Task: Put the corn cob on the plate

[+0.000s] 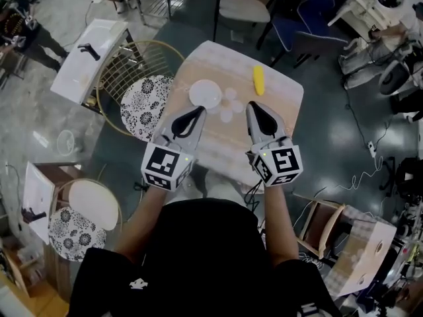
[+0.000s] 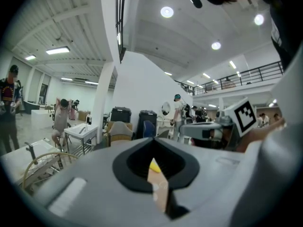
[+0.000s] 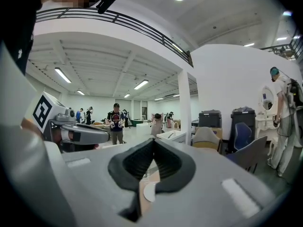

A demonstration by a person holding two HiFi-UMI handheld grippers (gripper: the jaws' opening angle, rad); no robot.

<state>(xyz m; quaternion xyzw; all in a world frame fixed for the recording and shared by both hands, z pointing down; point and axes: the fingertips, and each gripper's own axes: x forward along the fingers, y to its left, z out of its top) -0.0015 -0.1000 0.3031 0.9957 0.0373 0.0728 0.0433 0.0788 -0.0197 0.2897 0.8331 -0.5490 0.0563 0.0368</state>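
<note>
A yellow corn cob (image 1: 258,80) lies on the far right part of the small wooden table (image 1: 284,94). A white plate (image 1: 205,94) sits left of it, near the table's middle. My left gripper (image 1: 198,110) hovers at the near rim of the plate, shut and empty. My right gripper (image 1: 252,104) is shut and empty too, a short way nearer than the cob. In the left gripper view a sliver of the corn cob (image 2: 154,164) shows below the closed jaws. The plate (image 3: 149,192) shows the same way in the right gripper view.
A round patterned stool (image 1: 147,102) with a gold wire back stands against the table's left side. Another patterned stool (image 1: 86,207) and a white side table (image 1: 89,58) are further left. Chairs (image 1: 244,8) stand behind the table, a cardboard box (image 1: 367,243) at the right.
</note>
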